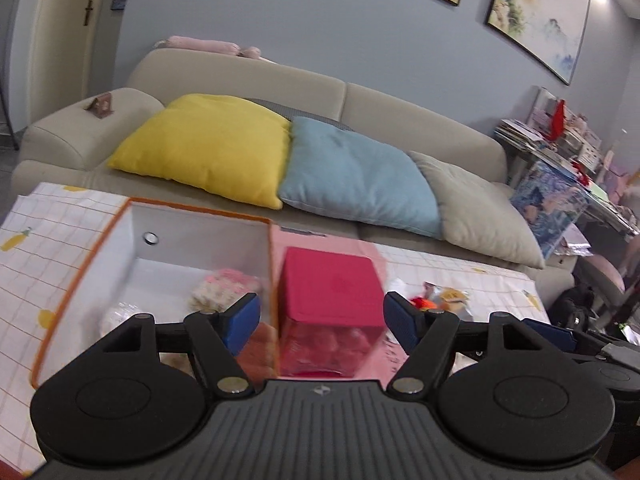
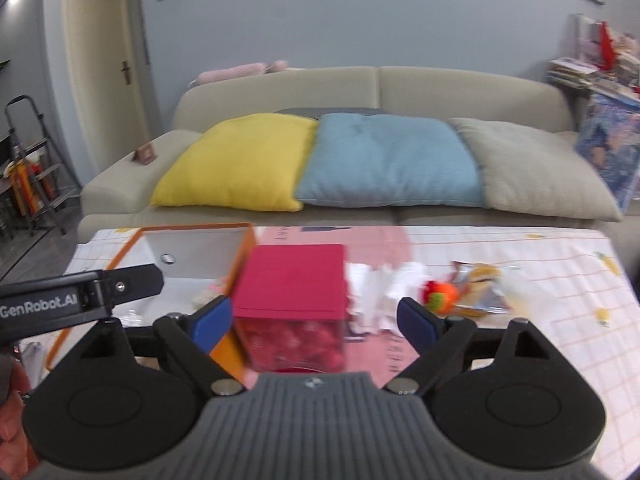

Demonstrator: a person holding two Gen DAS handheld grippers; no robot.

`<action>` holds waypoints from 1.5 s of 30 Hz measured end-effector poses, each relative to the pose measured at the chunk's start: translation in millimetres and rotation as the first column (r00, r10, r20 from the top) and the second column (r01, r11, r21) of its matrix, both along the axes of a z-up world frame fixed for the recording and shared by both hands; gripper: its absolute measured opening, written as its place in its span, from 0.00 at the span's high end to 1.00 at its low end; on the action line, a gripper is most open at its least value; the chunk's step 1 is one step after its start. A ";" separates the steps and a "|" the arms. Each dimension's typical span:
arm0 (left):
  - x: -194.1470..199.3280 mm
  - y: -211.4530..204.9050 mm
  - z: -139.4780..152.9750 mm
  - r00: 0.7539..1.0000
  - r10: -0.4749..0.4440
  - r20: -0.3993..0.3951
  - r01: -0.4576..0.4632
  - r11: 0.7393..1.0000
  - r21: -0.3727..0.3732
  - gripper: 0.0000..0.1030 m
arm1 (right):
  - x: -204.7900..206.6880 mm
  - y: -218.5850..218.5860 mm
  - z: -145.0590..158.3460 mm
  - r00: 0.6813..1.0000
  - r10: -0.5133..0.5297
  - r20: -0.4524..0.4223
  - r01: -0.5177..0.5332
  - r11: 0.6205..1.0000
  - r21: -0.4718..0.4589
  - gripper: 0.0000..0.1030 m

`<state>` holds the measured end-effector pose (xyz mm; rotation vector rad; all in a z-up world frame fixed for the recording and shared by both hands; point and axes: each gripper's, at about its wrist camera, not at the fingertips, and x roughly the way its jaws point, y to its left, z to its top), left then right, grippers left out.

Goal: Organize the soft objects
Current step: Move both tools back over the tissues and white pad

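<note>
An orange-rimmed white fabric bin stands on the table with a pink-and-white soft item inside. Against its right wall sits a clear box with a red lid. A small orange-and-red plush toy and snack packets lie to the right, beside crumpled white paper. My left gripper is open above the red box, with nothing between its pads. My right gripper is open too and holds nothing. The left gripper's finger shows at the left of the right wrist view.
The table wears a checked cloth with a pink mat. Behind it a beige sofa carries yellow, blue and grey cushions. Cluttered shelves stand at the right, a step ladder at the left.
</note>
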<state>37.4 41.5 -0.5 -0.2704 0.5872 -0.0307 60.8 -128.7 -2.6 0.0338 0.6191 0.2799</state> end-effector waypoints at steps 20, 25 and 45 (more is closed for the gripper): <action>9.9 -109.9 -46.2 0.951 -0.268 -0.152 0.283 0.956 0.084 0.20 | -13.5 -135.2 -56.9 0.951 -0.293 -0.100 0.289 0.956 -0.053 0.15; 28.8 -127.7 -53.3 0.937 -0.303 -0.174 0.322 0.942 0.096 0.20 | 0.2 -149.2 -65.4 0.944 -0.313 -0.107 0.309 0.950 -0.052 0.15; 121.3 -166.2 -90.8 0.892 -0.378 -0.247 0.421 0.894 0.154 0.26 | 88.3 -156.2 -126.4 0.958 -0.212 -0.194 0.193 0.975 -0.110 0.24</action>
